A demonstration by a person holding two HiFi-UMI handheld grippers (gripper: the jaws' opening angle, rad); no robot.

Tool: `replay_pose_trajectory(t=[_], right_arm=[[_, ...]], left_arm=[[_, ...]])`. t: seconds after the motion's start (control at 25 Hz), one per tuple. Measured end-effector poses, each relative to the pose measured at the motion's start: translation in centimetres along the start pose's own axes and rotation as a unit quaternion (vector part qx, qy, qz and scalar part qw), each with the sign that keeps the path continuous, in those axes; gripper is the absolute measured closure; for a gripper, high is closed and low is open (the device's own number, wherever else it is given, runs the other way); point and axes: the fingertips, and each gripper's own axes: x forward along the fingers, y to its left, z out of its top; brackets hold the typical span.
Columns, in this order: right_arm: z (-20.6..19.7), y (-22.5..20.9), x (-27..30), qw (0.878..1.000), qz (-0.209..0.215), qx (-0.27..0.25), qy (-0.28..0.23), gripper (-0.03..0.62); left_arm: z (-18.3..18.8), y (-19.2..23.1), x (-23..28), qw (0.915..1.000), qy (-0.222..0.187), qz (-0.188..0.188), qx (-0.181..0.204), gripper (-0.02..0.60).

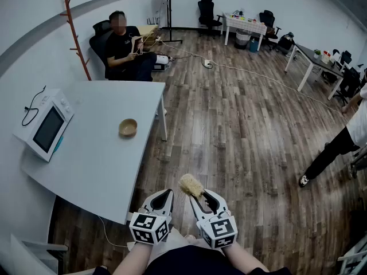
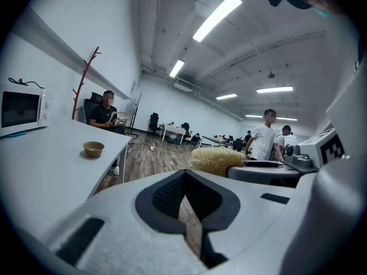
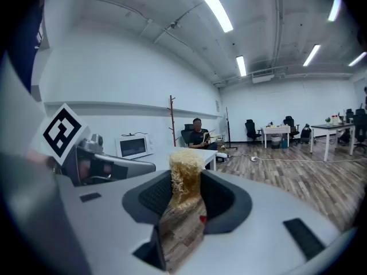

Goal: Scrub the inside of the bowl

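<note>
Both grippers sit low in the head view, over grey-brown plank floor (image 1: 241,130). The right gripper (image 3: 184,183) pinches a pale, coarse, fibrous scrubber (image 3: 185,173), whose shaggy end sticks out past the jaw tips. The left gripper (image 2: 184,179) has its jaws pressed together with nothing between them. The bowl (image 1: 128,127), small, round and tan with a wooden look, stands upright on the smooth white table (image 1: 92,165), near its floor-side edge and well apart from both grippers. A white microwave (image 1: 46,126) stands on the table's opposite side.
</note>
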Motion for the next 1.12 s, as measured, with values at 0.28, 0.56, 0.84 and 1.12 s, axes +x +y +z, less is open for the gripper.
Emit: replay_pose_trajectory(t=[0.28,0.56,0.84,1.12], right_arm=[[-0.2,-0.7,-0.2,1.000,-0.005,-0.001,0.001,0.436],[-0.2,-1.6,-0.7,1.000,-0.008,-0.003,0.002,0.436],[-0.4,-1.9,-0.9,1.000,-0.007,0.003,-0.002,0.436],[-0.6,-2.2,-0.5,1.000,-0.004,0.012,-0.004,0.436]], left_arm=[[0.0,-0.5,0.6,1.0000,0.000,0.001,0.004,0.563],[0.0,-1.0,1.1,1.0000,-0.003,0.000,-0.009,0.563],[-0.1,-1.0,0.9,0.9997,-0.011,-0.001,-0.021,0.563],[-0.9,0.0,0.7,0.9994,-0.008,0.018,-0.027,0.563]])
